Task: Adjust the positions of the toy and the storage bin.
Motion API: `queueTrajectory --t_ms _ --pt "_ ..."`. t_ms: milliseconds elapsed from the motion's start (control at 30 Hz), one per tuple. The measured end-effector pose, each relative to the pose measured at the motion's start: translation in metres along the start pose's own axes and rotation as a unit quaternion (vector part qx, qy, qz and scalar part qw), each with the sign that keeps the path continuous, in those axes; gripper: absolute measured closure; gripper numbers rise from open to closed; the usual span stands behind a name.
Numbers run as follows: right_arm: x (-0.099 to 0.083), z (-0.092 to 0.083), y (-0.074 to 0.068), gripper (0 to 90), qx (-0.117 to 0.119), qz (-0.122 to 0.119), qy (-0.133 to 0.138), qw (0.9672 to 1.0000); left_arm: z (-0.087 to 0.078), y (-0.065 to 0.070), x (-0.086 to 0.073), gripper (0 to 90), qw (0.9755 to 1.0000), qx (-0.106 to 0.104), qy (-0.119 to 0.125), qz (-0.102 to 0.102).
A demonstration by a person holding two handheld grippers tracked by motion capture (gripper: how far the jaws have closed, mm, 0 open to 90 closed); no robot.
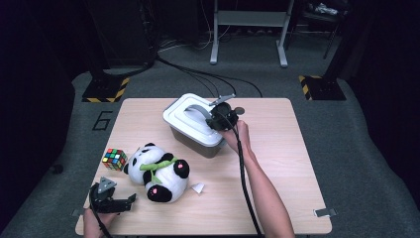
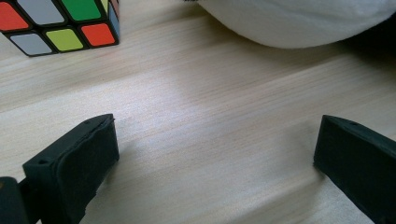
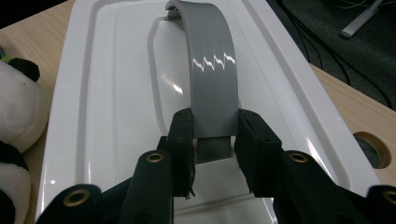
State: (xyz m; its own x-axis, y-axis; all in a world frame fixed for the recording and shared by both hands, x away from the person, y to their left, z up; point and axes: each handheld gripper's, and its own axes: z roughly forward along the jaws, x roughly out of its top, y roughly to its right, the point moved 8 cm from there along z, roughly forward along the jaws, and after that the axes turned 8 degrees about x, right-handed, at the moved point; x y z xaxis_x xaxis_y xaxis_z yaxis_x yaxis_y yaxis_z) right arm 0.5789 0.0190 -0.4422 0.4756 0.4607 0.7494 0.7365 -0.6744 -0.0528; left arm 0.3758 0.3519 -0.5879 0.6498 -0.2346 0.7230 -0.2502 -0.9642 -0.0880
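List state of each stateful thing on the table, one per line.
Storage box: lid on.
Lid: seated, handle raised.
Right gripper: shut on handle.
Left gripper: open, holding nothing, low over the table.
Panda plush: lying down.
Rubik's cube: scrambled, upright.

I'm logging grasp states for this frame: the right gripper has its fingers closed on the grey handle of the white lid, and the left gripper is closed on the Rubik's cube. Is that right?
Not quite. The right gripper does clamp the grey handle of the white lid. But the left gripper is open over bare table, with the Rubik's cube lying apart from it, as the left gripper view shows.
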Motion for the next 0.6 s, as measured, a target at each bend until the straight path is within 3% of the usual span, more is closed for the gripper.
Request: queueTrajectory --t_ms 200,600 --pt "-0.005 -0.007 0.001 67.3 -0.005 -0.001 -0.002 1.0 0.0 -0.001 0.0 0.0 1.0 0.0 0.0 0.004" --pt "-0.021 -0.025 0.006 67.3 -0.015 0.029 0.006 0.9994 0.0 0.0 0.0 0.0 1.0 0.001 0.001 -0.001"
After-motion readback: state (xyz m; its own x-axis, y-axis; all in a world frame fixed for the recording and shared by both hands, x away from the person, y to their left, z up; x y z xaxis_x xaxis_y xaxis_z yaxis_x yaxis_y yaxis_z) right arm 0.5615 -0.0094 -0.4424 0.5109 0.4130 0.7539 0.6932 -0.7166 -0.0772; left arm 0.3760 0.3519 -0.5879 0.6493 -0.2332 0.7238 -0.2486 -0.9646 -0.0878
